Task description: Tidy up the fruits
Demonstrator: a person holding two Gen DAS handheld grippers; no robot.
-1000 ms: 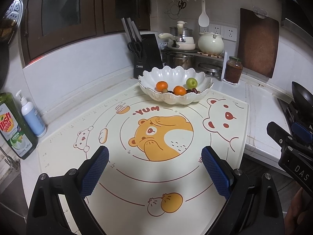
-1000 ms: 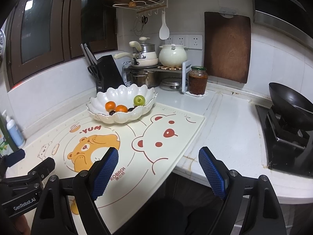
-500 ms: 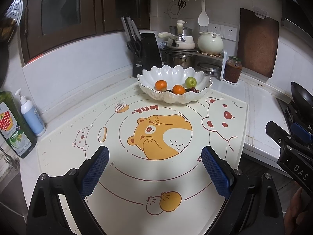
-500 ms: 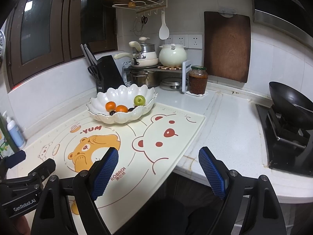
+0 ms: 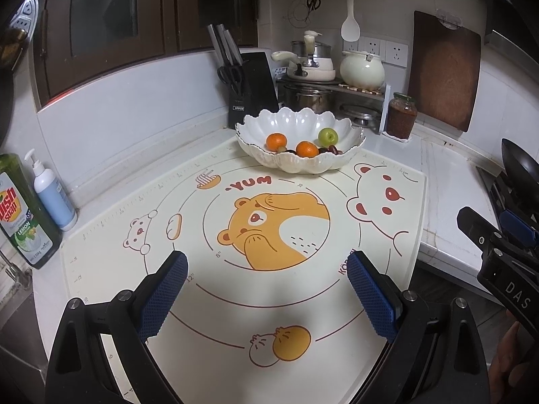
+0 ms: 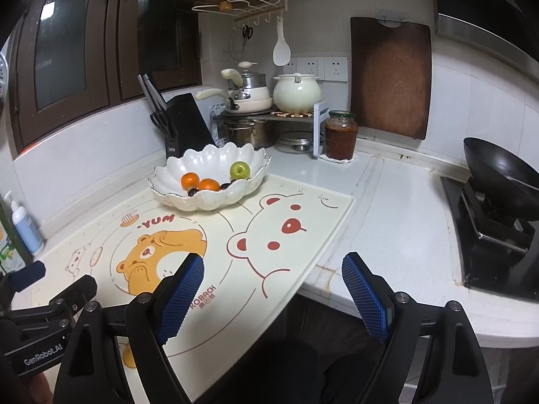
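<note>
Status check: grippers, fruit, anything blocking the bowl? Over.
Left gripper and right gripper open, empty, over the mat. Fruit in white bowl: two oranges, green apple. Path clear.

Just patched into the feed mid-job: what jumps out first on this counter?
The white scalloped fruit bowl at the far edge of the cartoon bear mat, holding two oranges, a green apple and some small dark fruits. Nearer the cameras, the left gripper and right gripper hover open and empty over the mat's near end. A black wok sits on the stove at far right.
</note>
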